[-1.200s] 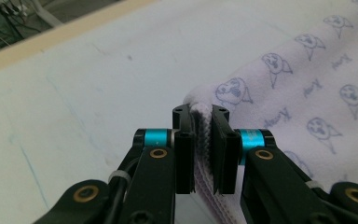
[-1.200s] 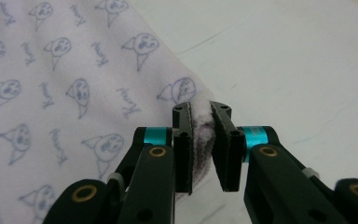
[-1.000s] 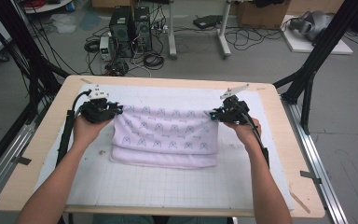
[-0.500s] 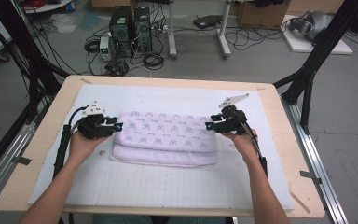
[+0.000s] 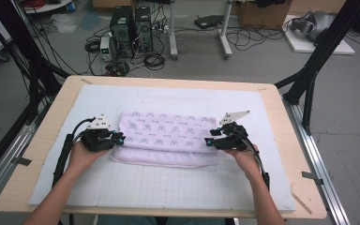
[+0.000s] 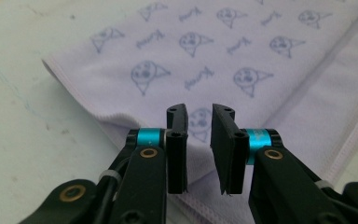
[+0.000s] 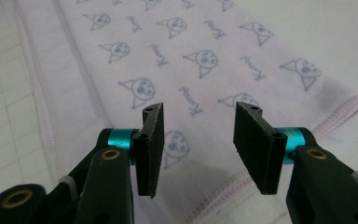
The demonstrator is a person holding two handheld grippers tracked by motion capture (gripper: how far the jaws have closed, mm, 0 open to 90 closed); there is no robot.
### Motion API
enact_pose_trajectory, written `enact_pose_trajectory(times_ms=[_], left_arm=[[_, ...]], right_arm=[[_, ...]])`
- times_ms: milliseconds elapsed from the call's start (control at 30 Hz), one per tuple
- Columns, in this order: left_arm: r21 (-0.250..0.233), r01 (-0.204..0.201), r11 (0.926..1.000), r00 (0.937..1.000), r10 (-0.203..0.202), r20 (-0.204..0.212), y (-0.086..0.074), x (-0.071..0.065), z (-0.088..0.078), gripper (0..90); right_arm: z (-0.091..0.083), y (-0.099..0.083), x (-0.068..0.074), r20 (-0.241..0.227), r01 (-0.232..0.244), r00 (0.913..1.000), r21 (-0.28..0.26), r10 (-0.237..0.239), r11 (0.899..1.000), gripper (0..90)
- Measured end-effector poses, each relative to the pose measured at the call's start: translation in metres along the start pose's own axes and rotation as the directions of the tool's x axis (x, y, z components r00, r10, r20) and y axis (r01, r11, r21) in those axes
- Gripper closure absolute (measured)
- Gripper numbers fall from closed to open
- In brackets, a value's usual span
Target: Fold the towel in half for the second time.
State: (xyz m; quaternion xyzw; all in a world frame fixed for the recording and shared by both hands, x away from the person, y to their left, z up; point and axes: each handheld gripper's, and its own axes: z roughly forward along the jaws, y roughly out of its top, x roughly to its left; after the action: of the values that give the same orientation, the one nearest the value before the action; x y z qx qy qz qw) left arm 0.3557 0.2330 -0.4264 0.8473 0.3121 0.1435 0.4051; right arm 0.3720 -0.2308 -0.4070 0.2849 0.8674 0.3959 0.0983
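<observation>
Tongs hovering at towel ends: left tongs [image 6: 199, 154] narrowing, nothing between pads; right tongs [image 7: 205, 149] released, gaping; patterned towel [image 5: 168, 136] lying folded lengthwise on desk [image 5: 42, 197]; further folding seemingly remaining.

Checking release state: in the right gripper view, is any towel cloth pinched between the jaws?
No, the right gripper has its jaws standing apart with a clear gap, and the towel lies flat beyond them.

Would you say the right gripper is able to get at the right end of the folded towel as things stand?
Probably yes: the right gripper hangs just over the towel at its right end, jaws apart with nothing between them.
</observation>
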Motion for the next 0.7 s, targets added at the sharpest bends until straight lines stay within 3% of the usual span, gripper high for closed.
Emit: enact_pose_trajectory(times_ms=[167, 333, 567, 600, 700], left_arm=[[0.037, 0.011, 0.9993, 0.9999, -0.011, -0.009, -0.011, 0.0, 0.004, 73.8], [0.016, 0.03, 0.9994, 0.9995, -0.03, -0.008, -0.013, 0.0, -0.001, 69.4], [-0.13, 0.051, 0.9902, 0.9984, -0.047, 0.032, -0.005, -0.002, -0.019, 60.7], [-0.131, 0.047, 0.9902, 0.9984, -0.043, 0.037, -0.004, -0.003, -0.019, 60.2], [-0.072, 0.033, 0.9969, 0.9986, -0.03, 0.042, -0.007, -0.004, -0.011, 59.2]], right_arm=[[-0.002, -0.006, 0.005, -0.001, -0.01, 1.0, 0.026, 0.01, 1.0, 51.4], [-0.001, -0.006, 0.011, -0.006, 0.009, 0.9999, 0.05, -0.009, 0.999, 50.4], [0.003, -0.005, 0.016, -0.01, 0.038, 0.9992, 0.069, -0.038, 0.997, 50.1], [0.003, -0.006, 0.015, -0.007, 0.037, 0.9993, 0.073, -0.036, 0.997, 50.1], [0.004, -0.008, 0.015, 0.002, 0.035, 0.9994, 0.092, -0.036, 0.995, 50.2]])
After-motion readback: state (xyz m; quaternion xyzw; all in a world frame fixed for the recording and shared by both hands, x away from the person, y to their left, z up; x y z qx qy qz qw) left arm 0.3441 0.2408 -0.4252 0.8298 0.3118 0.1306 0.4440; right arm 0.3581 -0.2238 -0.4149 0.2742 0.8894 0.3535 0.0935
